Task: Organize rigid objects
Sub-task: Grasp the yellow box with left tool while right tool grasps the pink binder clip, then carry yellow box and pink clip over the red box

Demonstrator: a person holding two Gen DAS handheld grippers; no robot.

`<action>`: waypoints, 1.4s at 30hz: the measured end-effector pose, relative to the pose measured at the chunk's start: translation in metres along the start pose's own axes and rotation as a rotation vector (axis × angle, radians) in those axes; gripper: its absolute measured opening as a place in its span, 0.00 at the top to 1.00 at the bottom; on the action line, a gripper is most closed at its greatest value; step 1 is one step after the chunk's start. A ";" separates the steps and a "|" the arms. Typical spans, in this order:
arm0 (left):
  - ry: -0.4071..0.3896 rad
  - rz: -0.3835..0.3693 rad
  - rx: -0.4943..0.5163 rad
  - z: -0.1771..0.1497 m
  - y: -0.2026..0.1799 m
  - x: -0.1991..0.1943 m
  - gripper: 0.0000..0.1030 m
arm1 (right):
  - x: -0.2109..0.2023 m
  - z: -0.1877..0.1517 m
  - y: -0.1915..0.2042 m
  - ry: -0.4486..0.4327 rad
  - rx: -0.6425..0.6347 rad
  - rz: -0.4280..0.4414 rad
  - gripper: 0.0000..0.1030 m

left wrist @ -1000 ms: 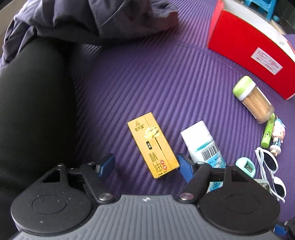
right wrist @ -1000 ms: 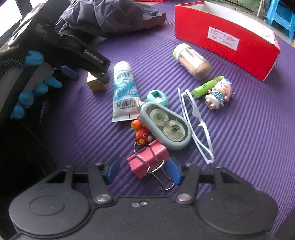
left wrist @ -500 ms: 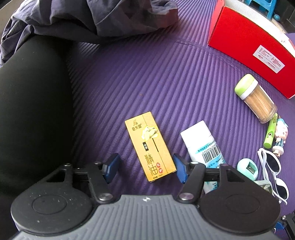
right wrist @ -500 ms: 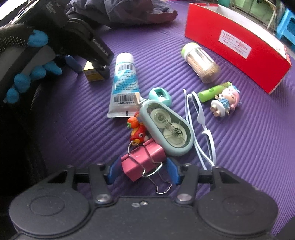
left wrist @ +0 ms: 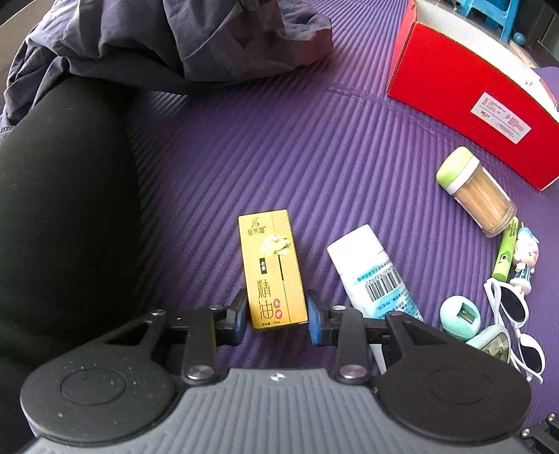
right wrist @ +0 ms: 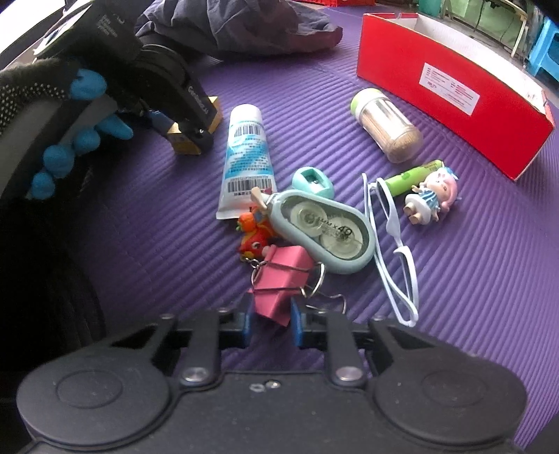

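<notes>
White tube (left wrist: 372,276) just beside the claw-held gold box (left wrist: 272,272)

So here's your count on the purple mat (right wrist: 471,279): one gold carton (left wrist: 274,270), one white tube (right wrist: 246,153), one toothpick jar (right wrist: 386,131), one green marker (right wrist: 412,176), one little doll figure (right wrist: 433,199), one pair of white sunglasses (right wrist: 394,227), one teal pencil sharpener (right wrist: 312,179), one correction tape dispenser (right wrist: 325,228), one red toy keychain (right wrist: 253,237), one pink binder clip (right wrist: 281,283). Plus one red box (right wrist: 454,90) and one dark cloth heap (right wrist: 241,24).
</notes>
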State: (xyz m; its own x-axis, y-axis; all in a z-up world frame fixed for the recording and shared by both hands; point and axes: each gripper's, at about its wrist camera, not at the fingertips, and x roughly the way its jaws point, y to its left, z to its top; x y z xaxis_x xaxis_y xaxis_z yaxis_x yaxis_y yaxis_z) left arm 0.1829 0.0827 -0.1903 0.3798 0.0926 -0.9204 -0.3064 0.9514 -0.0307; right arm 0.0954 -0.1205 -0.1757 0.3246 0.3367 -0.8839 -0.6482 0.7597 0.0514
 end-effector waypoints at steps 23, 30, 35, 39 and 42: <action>-0.120 -0.073 0.064 -0.014 -0.004 -0.061 0.72 | -0.044 0.007 -0.014 -0.102 0.148 0.053 1.00; -0.135 -0.086 0.076 -0.014 -0.004 -0.065 0.72 | -0.050 0.006 -0.014 -0.103 0.156 0.042 0.68; -0.141 -0.085 0.085 -0.015 -0.005 -0.065 0.72 | -0.050 0.004 -0.016 -0.102 0.162 0.030 0.47; -0.141 -0.085 0.085 -0.015 -0.004 -0.065 0.72 | -0.030 0.005 -0.017 -0.056 0.170 0.011 0.58; -0.139 -0.084 0.089 -0.015 -0.005 -0.065 0.72 | -0.017 0.007 -0.020 -0.036 0.205 0.017 0.76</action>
State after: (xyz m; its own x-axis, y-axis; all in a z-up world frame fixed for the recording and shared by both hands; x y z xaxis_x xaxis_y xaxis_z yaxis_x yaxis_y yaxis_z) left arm 0.1462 0.0678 -0.1362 0.5199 0.0458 -0.8530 -0.1922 0.9792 -0.0646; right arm 0.1077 -0.1377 -0.1585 0.3414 0.3677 -0.8650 -0.5013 0.8497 0.1633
